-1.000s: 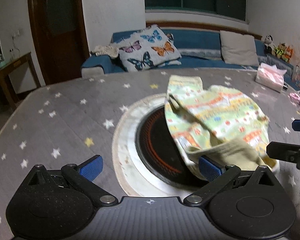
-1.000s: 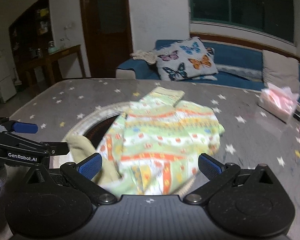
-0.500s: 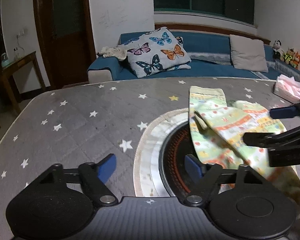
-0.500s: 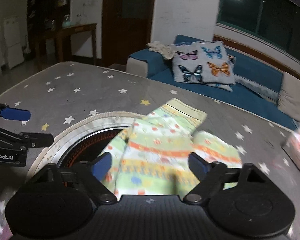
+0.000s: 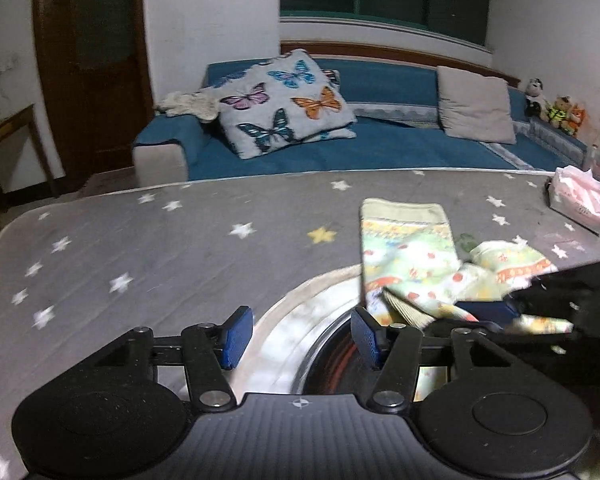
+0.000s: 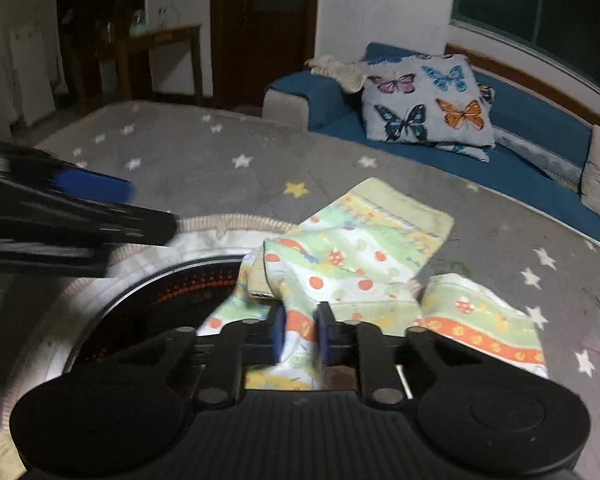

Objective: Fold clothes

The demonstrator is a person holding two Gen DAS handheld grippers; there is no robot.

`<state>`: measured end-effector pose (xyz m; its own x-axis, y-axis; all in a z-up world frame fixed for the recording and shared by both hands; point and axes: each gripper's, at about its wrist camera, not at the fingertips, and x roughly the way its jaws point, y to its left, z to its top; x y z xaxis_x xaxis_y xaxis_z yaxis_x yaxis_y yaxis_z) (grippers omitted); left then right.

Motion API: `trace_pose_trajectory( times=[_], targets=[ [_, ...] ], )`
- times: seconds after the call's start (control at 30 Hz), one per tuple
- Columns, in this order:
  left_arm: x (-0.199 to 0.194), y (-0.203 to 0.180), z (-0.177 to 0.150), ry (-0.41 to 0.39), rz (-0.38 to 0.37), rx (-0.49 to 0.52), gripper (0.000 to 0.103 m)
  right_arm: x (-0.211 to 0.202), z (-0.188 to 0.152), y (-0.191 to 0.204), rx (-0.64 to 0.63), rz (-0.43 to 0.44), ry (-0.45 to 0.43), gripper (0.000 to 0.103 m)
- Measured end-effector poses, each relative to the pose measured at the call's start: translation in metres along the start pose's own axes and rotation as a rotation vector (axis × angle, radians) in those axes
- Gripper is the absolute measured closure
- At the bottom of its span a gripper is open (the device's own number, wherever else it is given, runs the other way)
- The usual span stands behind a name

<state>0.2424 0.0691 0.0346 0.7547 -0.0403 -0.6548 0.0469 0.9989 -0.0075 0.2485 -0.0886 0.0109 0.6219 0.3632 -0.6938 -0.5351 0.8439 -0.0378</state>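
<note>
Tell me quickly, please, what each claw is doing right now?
Left claw: open, holding nothing.
Right claw: closed on the patterned garment.

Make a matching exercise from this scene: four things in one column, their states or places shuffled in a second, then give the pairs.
Things:
1. left gripper
2. right gripper
3. white butterfly-print cushion
4. pink tissue pack

States or places:
A. on the blue sofa
B. shut on the green patterned children's garment
C. open, holding nothing
D. at the far right of the grey star-print tabletop

Pairs: 1-C, 2-B, 3-A, 4-D
</note>
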Motion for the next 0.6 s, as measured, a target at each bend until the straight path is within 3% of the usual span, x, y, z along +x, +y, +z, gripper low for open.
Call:
trace_pose_trajectory(
  times=[0.27,0.5,0.6],
  targets=[
    [0.051,-0.019,0.025,0.031,-0.110,-0.003,0.046,-0.059,-0.009,-0.046,0.127,-0.020,-0.107,0.101],
    [0.088,-0.039,0.044,0.050,-0.113,0.033,0.045,-0.090,-0.028,-0.081,0.203,-0.094,-0.149,0.102],
    [0.102,-0.042,0.049,0.067,-0.129,0.031,0.045,-0.089,-0.031,-0.088,0.216,-0.059,-0.126,0.099]
  ],
)
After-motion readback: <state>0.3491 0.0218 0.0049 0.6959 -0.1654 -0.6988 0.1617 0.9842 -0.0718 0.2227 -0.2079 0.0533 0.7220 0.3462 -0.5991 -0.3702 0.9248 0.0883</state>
